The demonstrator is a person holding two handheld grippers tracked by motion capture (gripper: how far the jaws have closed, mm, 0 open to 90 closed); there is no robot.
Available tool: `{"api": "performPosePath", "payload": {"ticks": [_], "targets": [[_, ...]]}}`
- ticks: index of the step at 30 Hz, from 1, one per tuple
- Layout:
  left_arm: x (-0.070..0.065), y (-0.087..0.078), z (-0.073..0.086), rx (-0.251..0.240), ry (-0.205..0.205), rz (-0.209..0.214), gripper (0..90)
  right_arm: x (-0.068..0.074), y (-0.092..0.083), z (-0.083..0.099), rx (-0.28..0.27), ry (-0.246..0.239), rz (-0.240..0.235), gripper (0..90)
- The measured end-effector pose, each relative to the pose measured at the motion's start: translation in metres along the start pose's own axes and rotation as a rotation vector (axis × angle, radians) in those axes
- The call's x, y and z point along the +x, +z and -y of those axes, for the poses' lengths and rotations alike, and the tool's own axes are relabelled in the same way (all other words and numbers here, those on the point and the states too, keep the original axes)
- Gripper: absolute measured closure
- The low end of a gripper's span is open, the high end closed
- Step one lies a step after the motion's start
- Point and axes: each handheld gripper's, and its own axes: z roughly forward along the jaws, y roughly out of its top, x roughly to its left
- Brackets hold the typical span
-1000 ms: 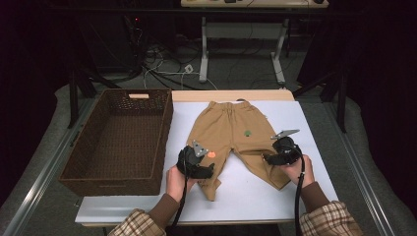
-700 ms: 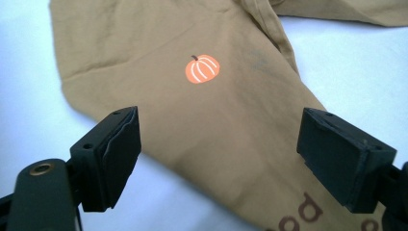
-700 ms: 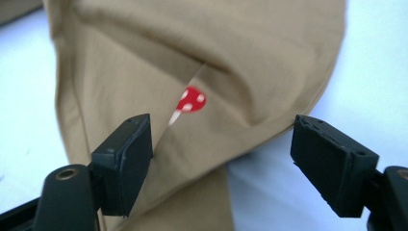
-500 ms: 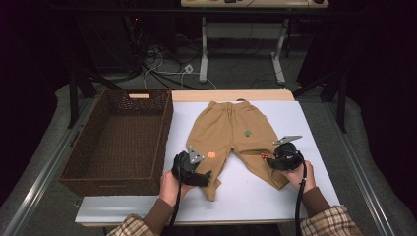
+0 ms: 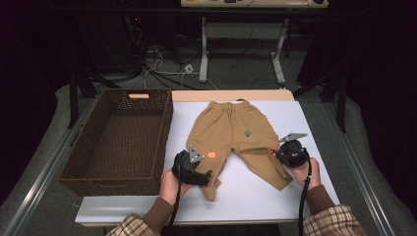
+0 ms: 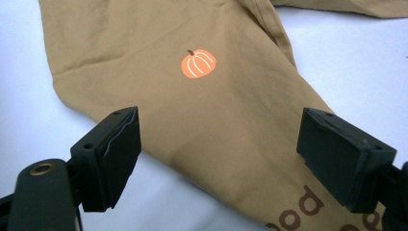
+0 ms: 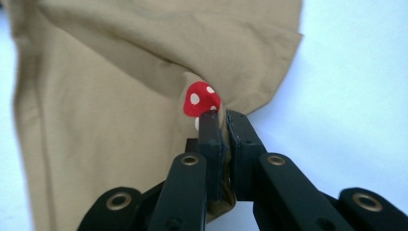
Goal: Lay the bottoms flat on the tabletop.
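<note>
Tan child's trousers (image 5: 231, 130) lie flat on the white table cover, waistband at the far side. My left gripper (image 5: 206, 178) stands open over the left leg (image 6: 192, 110), its jaws wide on either side of the cloth just below an orange pumpkin print (image 6: 198, 63). At the right leg's outer edge, my right gripper (image 7: 223, 118) has just been closing and is shut on a pinched fold of the fabric (image 7: 96, 96), right beside a red mushroom print (image 7: 202, 98). In the high view the right gripper (image 5: 276, 155) sits at that leg's edge.
A dark brown wicker basket (image 5: 110, 184) stands on the left, against the white cover (image 5: 246, 196). Bare cover lies in front of and to the right of the trousers. Beyond the table's far edge are cables and a stand's legs on the floor.
The left gripper has drifted slightly toward the table's front edge. The right hand has barely moved, and the trousers lie as before.
</note>
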Motion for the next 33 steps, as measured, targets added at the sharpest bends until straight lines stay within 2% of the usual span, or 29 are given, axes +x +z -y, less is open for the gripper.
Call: {"api": "performPosePath", "payload": {"ticks": [3, 4, 6, 10, 13, 17, 18, 23, 24, 28, 30, 33], "targets": [[0.001, 0.000, 0.000, -0.002, -0.005, 0.001, 15.4, -0.002, 0.006, 0.000, 0.009, -0.027, 0.020, 85.0], [0.002, 0.001, 0.000, 0.005, -0.005, 0.003, 15.5, -0.005, 0.012, -0.001, 0.035, -0.040, 0.026, 80.7], [0.003, 0.000, 0.000, 0.001, -0.007, 0.001, 15.4, -0.006, 0.012, -0.002, 0.050, -0.052, 0.057, 73.5], [0.003, 0.000, 0.000, 0.002, -0.010, 0.005, 15.5, -0.011, 0.001, -0.004, 0.025, -0.045, 0.077, 65.7], [0.002, 0.000, 0.000, 0.002, -0.008, 0.007, 15.5, -0.009, -0.011, -0.006, -0.001, -0.040, 0.069, 60.6], [0.002, 0.000, 0.000, 0.006, -0.007, 0.008, 15.6, -0.001, -0.020, -0.009, -0.026, -0.049, 0.049, 55.7], [0.002, 0.000, 0.000, 0.006, -0.005, 0.007, 15.6, 0.007, -0.024, -0.011, -0.028, -0.068, 0.039, 53.4], [0.001, -0.001, 0.000, 0.003, -0.005, 0.006, 15.8, 0.022, -0.030, -0.014, -0.051, -0.107, 0.023, 51.2], [0.001, -0.001, 0.000, 0.003, -0.005, 0.006, 15.8, 0.030, -0.032, -0.016, -0.055, -0.123, 0.007, 51.2], [-0.001, -0.003, -0.001, -0.007, 0.000, 0.007, 16.3, 0.044, -0.029, -0.017, -0.042, -0.150, -0.043, 51.4], [-0.002, -0.003, -0.002, 0.001, 0.003, 0.012, 16.6, 0.048, -0.023, -0.016, -0.014, -0.158, -0.083, 53.0], [-0.004, -0.005, -0.004, -0.013, 0.000, 0.015, 17.1, 0.054, -0.013, -0.014, 0.014, -0.160, -0.151, 55.4]]}}
